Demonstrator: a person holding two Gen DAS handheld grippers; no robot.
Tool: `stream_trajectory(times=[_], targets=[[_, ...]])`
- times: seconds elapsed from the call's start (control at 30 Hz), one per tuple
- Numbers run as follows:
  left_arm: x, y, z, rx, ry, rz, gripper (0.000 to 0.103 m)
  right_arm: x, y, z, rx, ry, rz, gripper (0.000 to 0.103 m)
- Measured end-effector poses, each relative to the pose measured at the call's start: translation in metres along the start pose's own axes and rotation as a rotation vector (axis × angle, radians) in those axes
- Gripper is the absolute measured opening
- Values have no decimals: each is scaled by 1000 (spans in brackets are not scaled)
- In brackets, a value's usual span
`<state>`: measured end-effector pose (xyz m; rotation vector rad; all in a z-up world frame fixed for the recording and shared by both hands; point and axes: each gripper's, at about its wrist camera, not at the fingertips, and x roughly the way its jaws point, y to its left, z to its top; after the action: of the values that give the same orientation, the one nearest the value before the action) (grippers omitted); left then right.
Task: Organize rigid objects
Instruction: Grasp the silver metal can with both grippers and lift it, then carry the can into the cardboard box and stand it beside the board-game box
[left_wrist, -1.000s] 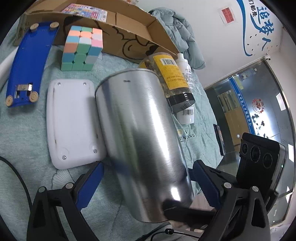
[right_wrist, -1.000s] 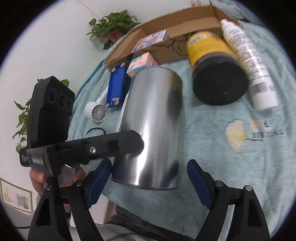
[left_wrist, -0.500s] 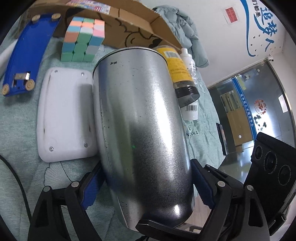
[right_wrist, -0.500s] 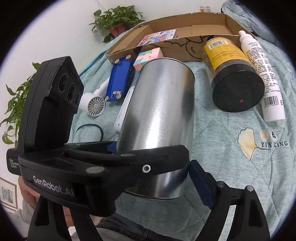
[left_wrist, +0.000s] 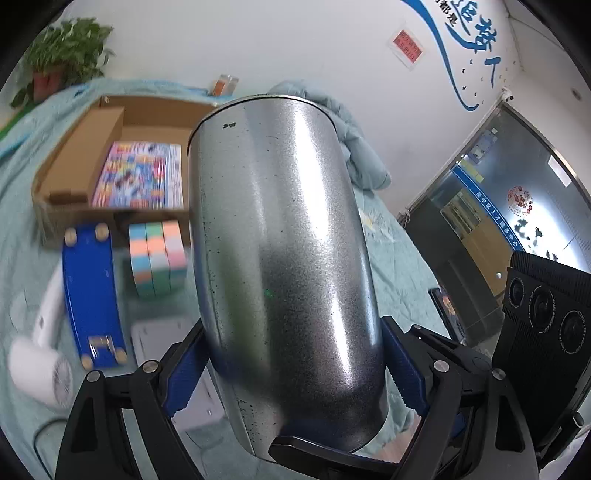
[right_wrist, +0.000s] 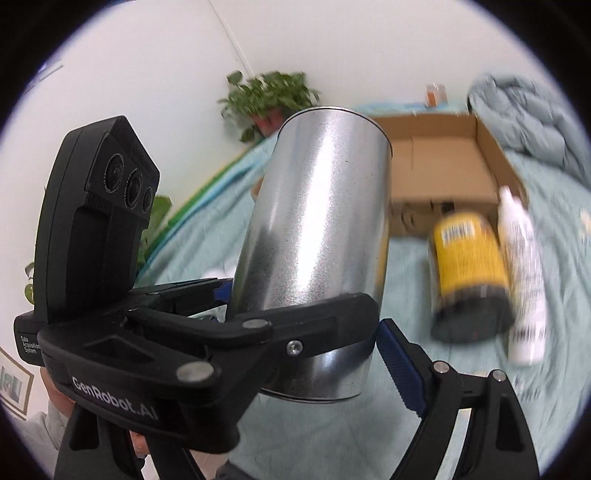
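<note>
A large shiny metal can fills the left wrist view, upright and lifted off the bed. My left gripper is shut on its lower part, blue pads on both sides. In the right wrist view the same can stands between the fingers of my right gripper, whose right pad touches it; the left gripper's body crosses in front and hides the left pad. An open cardboard box with a colourful booklet lies behind; it also shows in the right wrist view.
On the teal bedspread lie a blue board, a pastel cube, a white flat device and a white fan. A yellow-labelled jar and a white bottle lie right. A folded quilt sits behind.
The can has risen off the bed and tipped upright in both grippers. The view has swung up so the box interior and wall now show.
</note>
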<state>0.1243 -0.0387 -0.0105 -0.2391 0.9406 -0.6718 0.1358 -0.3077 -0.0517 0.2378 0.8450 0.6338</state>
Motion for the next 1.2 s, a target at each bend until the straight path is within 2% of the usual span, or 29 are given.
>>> stream_trajectory(times=[0.1,0.33,0.47,0.73,0.97,1.2], targets=[[1,-3,31,32,-27,15,86,6,-1,20,-17,-27,3,86],[8,8,103,53,-35,32,86,23,-16,71,-32,-39,11,86],[23,17,140,56,-22,50,86,34,-26,97,-39,-9,18,86],[68,50,189,4,27,53,86,74,-55,138,-32,78,25,86],[114,75,209,-42,90,43,86,107,-85,151,21,130,29,86],[172,107,201,-97,208,31,86,141,-115,129,125,220,34,86]])
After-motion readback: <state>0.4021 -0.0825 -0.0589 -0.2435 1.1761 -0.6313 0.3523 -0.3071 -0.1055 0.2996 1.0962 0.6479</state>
